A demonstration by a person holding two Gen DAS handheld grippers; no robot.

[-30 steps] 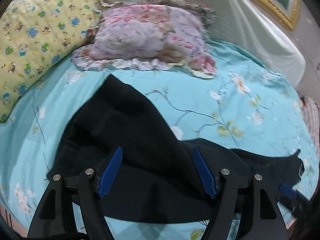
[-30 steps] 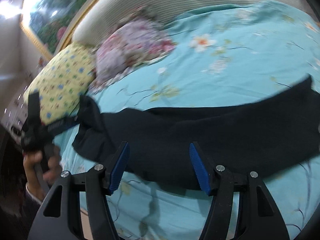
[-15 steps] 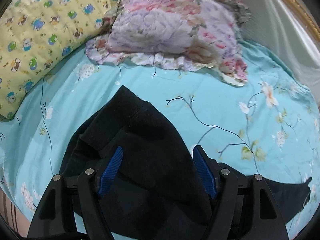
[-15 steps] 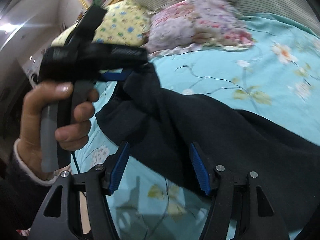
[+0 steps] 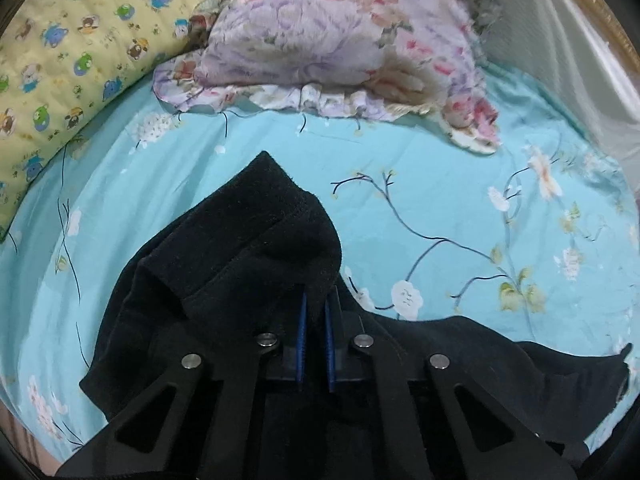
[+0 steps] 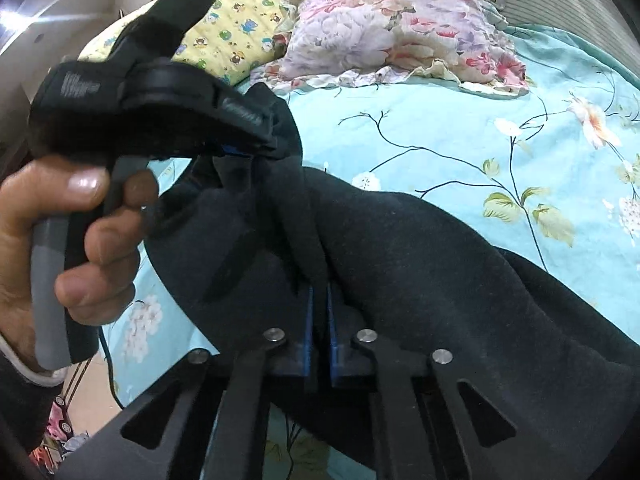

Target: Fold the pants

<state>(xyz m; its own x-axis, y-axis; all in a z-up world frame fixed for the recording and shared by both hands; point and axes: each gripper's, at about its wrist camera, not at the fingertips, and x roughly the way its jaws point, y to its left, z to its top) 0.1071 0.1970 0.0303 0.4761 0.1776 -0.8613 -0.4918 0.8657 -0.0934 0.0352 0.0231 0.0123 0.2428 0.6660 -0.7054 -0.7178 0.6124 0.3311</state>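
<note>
Bed under turquoise floral sheet (image 5: 440, 208). Black fleece pants (image 5: 248, 248) bunched just ahead, one end lifted. Left gripper (image 5: 315, 304) and right gripper (image 6: 319, 300), both spread half a second ago, now pinching cloth side by side. Likely ready to lift and fold. Beyond: purple floral cushion (image 5: 332, 36), yellow cartoon-print pillow (image 5: 72, 44).

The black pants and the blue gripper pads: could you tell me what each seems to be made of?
The black pants look like thick, matte fleece or brushed knit: fuzzy nap, soft rounded folds, a stitched hem. The blue pads of the left gripper look like rubber or soft plastic, smooth and slightly glossy, though their material is uncertain.
</note>
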